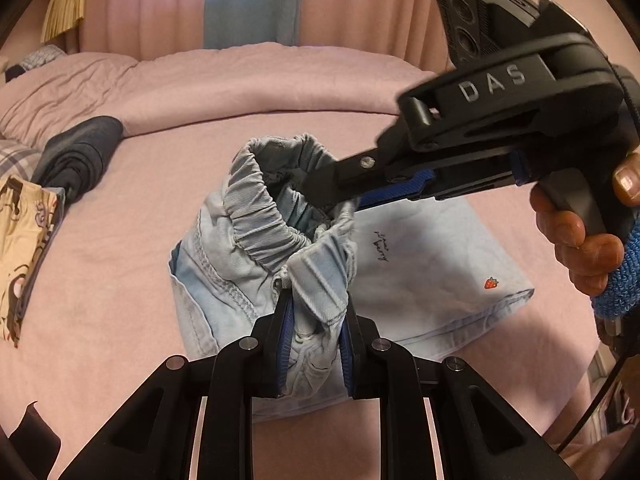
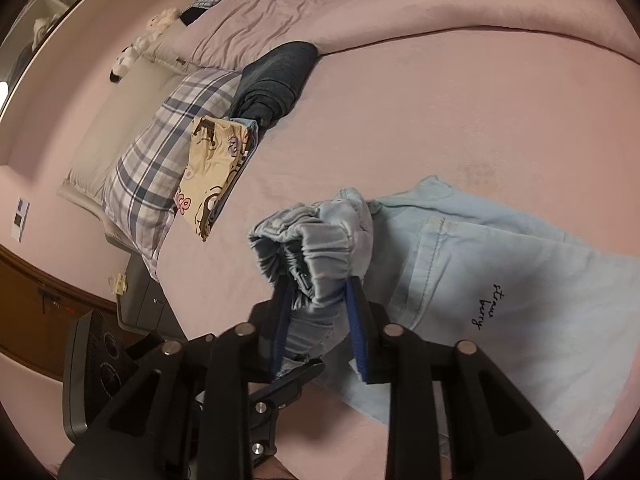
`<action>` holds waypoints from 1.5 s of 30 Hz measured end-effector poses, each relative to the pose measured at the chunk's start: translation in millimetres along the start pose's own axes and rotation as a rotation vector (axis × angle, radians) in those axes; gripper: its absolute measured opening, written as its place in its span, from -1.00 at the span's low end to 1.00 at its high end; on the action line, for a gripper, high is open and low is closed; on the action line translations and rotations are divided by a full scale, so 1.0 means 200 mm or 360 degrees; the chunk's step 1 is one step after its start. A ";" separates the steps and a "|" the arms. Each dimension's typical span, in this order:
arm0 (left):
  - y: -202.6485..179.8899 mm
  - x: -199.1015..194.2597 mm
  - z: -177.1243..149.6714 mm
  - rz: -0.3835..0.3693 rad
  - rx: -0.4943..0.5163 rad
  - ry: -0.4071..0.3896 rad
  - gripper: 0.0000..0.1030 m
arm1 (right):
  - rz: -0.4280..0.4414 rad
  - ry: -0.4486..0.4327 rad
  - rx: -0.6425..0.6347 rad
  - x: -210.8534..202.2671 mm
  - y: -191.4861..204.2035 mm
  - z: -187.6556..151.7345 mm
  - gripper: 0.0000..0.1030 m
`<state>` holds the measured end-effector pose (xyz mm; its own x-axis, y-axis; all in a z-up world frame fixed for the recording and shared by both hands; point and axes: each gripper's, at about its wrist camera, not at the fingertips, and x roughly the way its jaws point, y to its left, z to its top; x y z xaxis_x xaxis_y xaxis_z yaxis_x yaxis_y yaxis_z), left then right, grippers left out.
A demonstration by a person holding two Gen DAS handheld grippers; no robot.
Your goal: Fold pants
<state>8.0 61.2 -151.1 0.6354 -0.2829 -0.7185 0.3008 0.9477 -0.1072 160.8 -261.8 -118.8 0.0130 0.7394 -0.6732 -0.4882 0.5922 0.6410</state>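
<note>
Light blue denim pants (image 1: 432,276) with a small strawberry and script stitching lie on the pink bed sheet (image 1: 132,264). Their elastic waistband (image 1: 260,216) is lifted off the sheet and gapes open. At the bottom of the left wrist view, my left gripper (image 1: 314,300) is shut on the near side of the waistband. My right gripper (image 1: 320,196) comes in from the right, held by a hand (image 1: 576,236), with its tips on the far side of the band. In the right wrist view, the right gripper (image 2: 316,284) has the gathered waistband (image 2: 316,244) pinched between its blue pads.
A dark grey folded garment (image 2: 276,80) and a cream cartoon-print cloth (image 2: 212,168) lie beside a plaid pillow (image 2: 160,168) at the sheet's left side. A bunched pink quilt (image 1: 200,80) runs along the back, with curtains behind it. The bed's near-left edge drops to a dark floor.
</note>
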 end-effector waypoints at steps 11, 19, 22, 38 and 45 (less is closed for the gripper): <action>-0.11 -0.04 0.06 -0.0044 0.0096 -0.0065 -0.64 | 0.0048 -0.0143 0.0073 -0.19 -0.08 -0.09 -0.89; -0.26 -0.11 0.14 -0.0154 0.0195 -0.0127 -0.64 | 0.0075 -0.0294 0.0056 -0.42 -0.09 -0.12 -0.89; -0.33 -0.09 0.16 -0.0205 0.0222 -0.0114 -0.64 | 0.0067 -0.0338 0.0083 -0.50 -0.14 -0.15 -0.89; -0.58 0.19 0.20 -0.0272 0.0433 0.0091 -0.64 | 0.0041 -0.0406 0.0372 -0.66 -0.55 -0.32 -0.89; -0.54 0.32 0.20 -0.0401 0.0309 0.0221 -0.49 | 0.0070 -0.0351 0.0577 -0.56 -0.80 -0.40 -0.88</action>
<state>44.2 -65.4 -157.1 0.4253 -0.4691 -0.7740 0.5740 0.8010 -0.1701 168.4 -465.6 -175.5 0.2047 0.7940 -0.5724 -0.1546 0.6036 0.7821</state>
